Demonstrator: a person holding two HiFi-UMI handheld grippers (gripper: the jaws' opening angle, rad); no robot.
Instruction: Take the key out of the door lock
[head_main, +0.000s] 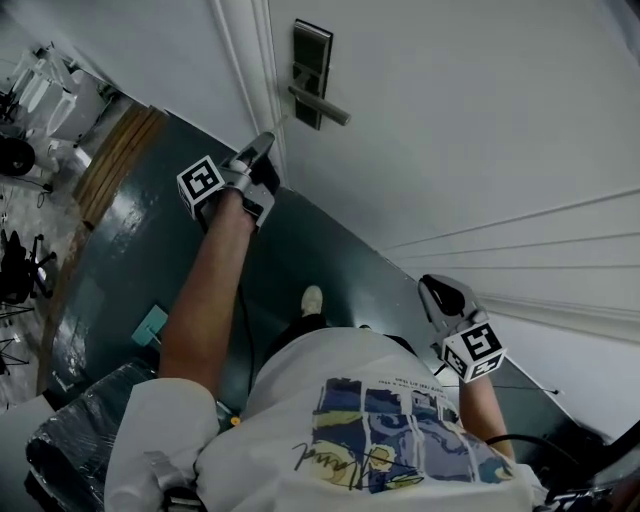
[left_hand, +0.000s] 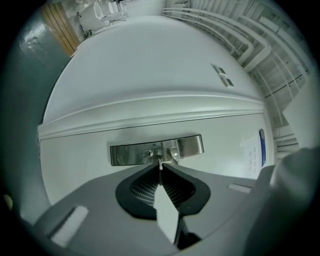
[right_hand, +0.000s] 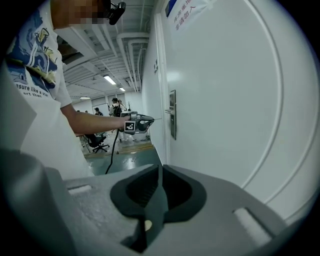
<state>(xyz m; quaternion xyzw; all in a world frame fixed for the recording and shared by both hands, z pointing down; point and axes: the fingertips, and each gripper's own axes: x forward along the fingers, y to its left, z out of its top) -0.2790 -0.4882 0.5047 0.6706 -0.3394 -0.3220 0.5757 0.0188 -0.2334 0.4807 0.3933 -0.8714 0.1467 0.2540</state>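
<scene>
The metal lock plate with its lever handle sits on the white door. My left gripper is held out in front of the plate, a short gap away from it. It is shut on the key, a thin silvery sliver that sticks out past the fingertips. The keyhole on the lock plate shows bare, just left of the key's tip. In the right gripper view the left gripper points the key at the lock plate. My right gripper hangs low beside the door, shut and empty.
A paper notice and a blue tag are stuck on the door. The dark green floor holds a pale teal item and my shoe. Office chairs and people stand far down the hall.
</scene>
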